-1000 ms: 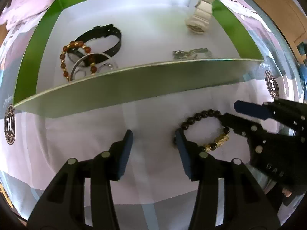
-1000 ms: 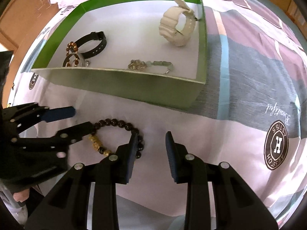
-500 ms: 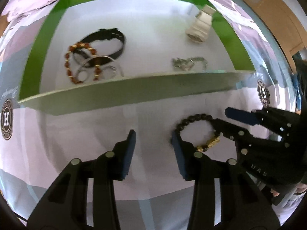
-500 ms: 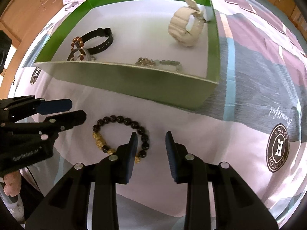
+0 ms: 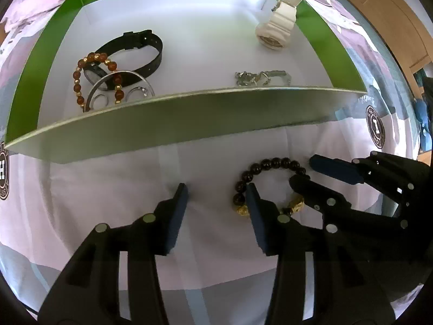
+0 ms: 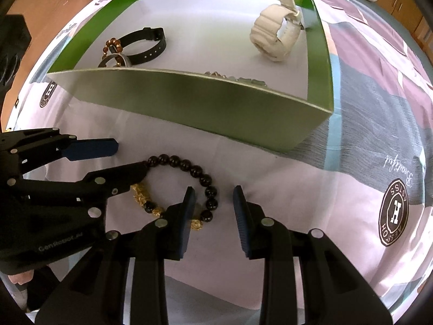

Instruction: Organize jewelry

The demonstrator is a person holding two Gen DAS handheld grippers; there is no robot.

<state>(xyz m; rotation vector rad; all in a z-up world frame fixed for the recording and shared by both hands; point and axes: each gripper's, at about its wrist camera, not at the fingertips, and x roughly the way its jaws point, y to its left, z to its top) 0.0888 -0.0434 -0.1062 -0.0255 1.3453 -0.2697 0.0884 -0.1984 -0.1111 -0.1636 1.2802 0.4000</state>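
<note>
1. The black bead bracelet (image 6: 186, 187) with gold charms lies on the bedspread (image 6: 338, 189), just in front of the green box (image 6: 189, 103).
2. Left gripper (image 5: 216, 197) and right gripper (image 6: 212, 203) both hang spread, grasping nothing, fingertips flanking the bracelet.
3. Watches and bracelets sit inside the box.

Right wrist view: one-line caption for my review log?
Both open grippers, right and left, flank a black-and-gold bead bracelet on the bedsheet before the green jewelry box.

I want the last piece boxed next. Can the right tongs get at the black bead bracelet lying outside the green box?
Probably yes. The black bead bracelet lies flat on the cloth outside the green box, and the open right tongs already straddle its near beads. The left tongs crowd its far side.
</note>
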